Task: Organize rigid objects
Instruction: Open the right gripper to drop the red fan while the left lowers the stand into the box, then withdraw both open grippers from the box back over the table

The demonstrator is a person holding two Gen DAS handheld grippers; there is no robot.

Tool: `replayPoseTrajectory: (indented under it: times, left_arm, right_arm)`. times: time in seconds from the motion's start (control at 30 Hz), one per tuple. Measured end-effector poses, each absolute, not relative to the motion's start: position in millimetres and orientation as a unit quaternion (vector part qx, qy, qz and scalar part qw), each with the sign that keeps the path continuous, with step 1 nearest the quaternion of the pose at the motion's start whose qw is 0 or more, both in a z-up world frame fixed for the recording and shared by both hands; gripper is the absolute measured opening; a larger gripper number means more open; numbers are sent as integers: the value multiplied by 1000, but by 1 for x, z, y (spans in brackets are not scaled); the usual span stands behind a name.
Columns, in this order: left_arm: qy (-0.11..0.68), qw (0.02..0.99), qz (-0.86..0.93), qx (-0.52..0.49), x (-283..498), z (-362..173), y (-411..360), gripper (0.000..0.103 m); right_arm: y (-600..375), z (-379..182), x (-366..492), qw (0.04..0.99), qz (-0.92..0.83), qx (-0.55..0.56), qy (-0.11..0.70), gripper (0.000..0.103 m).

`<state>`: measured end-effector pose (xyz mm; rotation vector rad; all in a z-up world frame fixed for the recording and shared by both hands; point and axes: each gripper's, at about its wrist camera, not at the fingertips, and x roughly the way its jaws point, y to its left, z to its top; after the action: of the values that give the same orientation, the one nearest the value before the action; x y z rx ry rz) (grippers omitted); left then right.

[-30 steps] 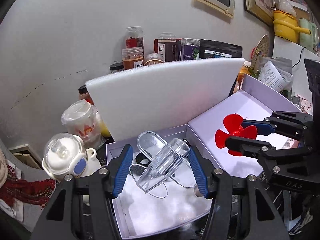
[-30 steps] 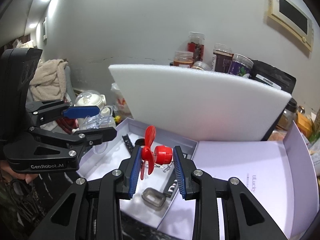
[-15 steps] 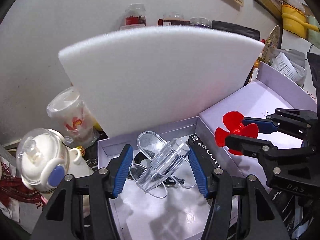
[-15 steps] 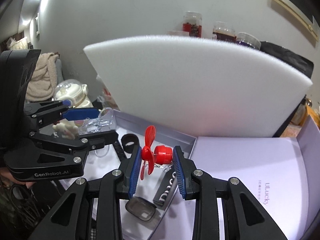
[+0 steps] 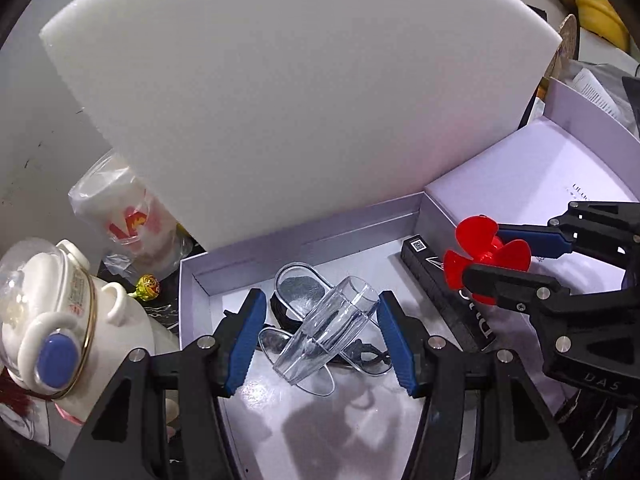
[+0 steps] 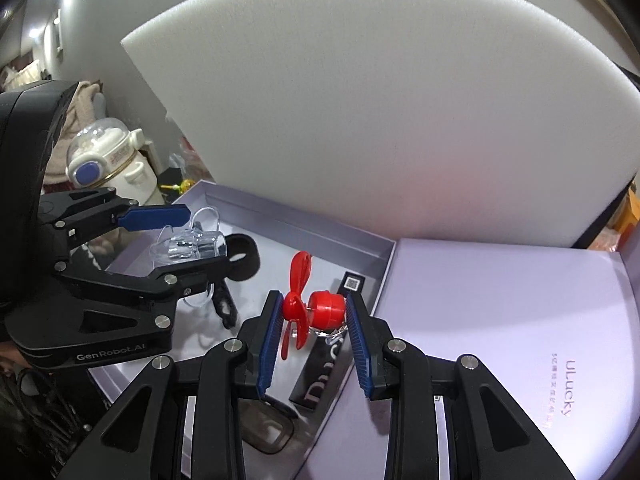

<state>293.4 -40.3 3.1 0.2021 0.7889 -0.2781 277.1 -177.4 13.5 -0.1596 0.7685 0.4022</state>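
Note:
My left gripper point(image 5: 320, 320) is shut on a clear plastic fan piece point(image 5: 332, 330) and holds it low over the open lilac box point(image 5: 192, 280). It shows in the right wrist view point(image 6: 192, 240) too. My right gripper point(image 6: 314, 312) is shut on a small red propeller fan point(image 6: 316, 308), which is above the box's right side and also shows in the left wrist view point(image 5: 486, 254). In the box lie a black carton point(image 5: 444, 284), a black strap point(image 6: 240, 256) and a dark rounded piece point(image 6: 268, 436).
A big white foam sheet point(image 5: 300, 100) stands right behind the box. The lilac box lid point(image 6: 500, 320) lies at the right. A white bottle with a blue button point(image 5: 52, 320), a bagged cup point(image 5: 124, 216) and a wrapped candy point(image 5: 148, 286) stand left of the box.
Both grippers have moved forward and down towards the box with their pieces still held. The foam sheet now fills the view and hides the jars behind it.

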Motion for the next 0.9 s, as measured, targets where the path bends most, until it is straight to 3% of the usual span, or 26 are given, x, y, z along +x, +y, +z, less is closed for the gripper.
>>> replayPoseTrajectory:
  times: [0.3, 0.43, 0.6, 0.77, 0.9]
  left_arm:
    - [385, 909, -122, 109, 299, -2, -44, 57]
    - [390, 907, -114, 106, 301, -5, -44, 57]
    - [410, 900, -107, 99, 303, -5, -41, 58]
    - [399, 906, -94, 103, 293, 4, -37, 79]
    - [390, 911, -91, 98, 286, 15, -33, 79]
  right_arm:
    - [-175, 5, 283, 901, 180, -83, 386, 33]
    - [-178, 6, 279, 902, 179, -79, 385, 50]
    - [-179, 10, 274, 902, 179, -81, 385, 51]
    - [-178, 17, 269, 905, 178, -77, 380, 52]
    - [-180, 26, 261, 907, 179, -77, 373, 53]
